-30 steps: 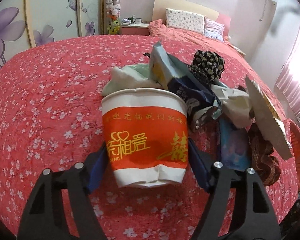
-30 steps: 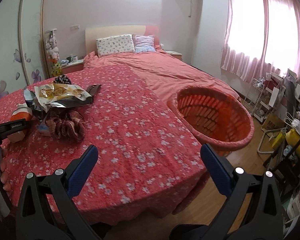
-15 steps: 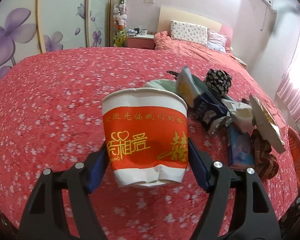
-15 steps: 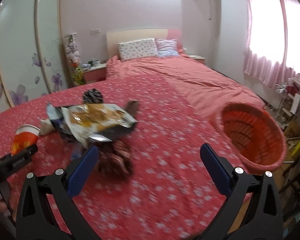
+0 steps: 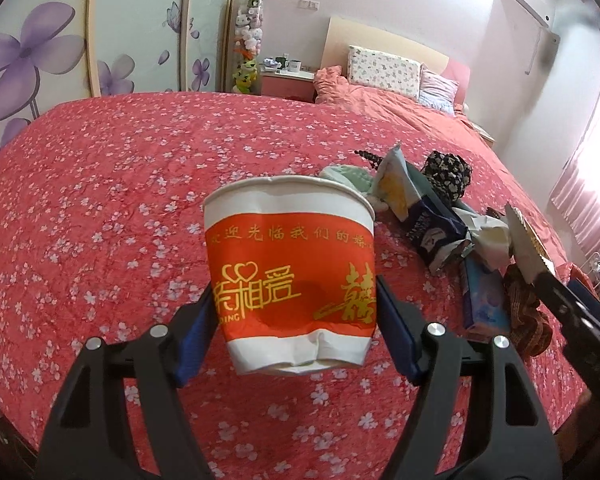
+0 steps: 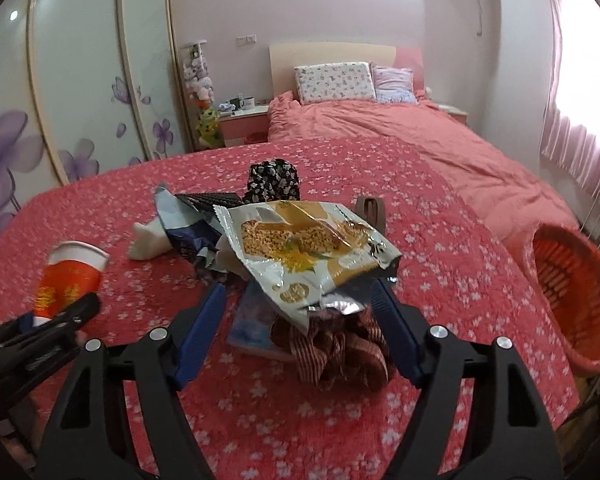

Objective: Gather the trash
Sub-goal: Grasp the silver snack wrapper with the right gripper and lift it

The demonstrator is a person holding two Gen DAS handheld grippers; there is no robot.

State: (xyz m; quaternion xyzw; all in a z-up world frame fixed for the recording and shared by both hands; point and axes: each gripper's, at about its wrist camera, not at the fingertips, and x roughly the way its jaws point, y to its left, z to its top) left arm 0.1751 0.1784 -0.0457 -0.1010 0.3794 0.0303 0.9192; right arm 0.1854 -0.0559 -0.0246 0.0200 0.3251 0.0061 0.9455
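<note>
My left gripper [image 5: 294,304] is shut on an orange and white paper cup [image 5: 288,248], held upright above the red flowered bedspread [image 5: 100,200]. In the right wrist view the same cup [image 6: 70,276] shows at the left in the left gripper [image 6: 60,316]. My right gripper [image 6: 300,308] is closing, its jaws on either side of the lower edge of a silver and yellow snack wrapper [image 6: 304,248] that tops a heap of litter. The blue pads do not visibly press on the wrapper. In the left wrist view that wrapper [image 5: 524,240] appears edge-on.
The heap also holds a dark blue wrapper [image 6: 188,232], a light blue packet [image 6: 252,320], brown striped cloth [image 6: 340,344], black flowered cloth [image 6: 274,178] and a white cloth [image 6: 148,240]. An orange basket [image 6: 572,280] stands off the bed's right edge.
The right gripper swung left from the basket to the heap and its jaws narrowed around the snack wrapper. The left gripper drew back from the heap with the cup.
</note>
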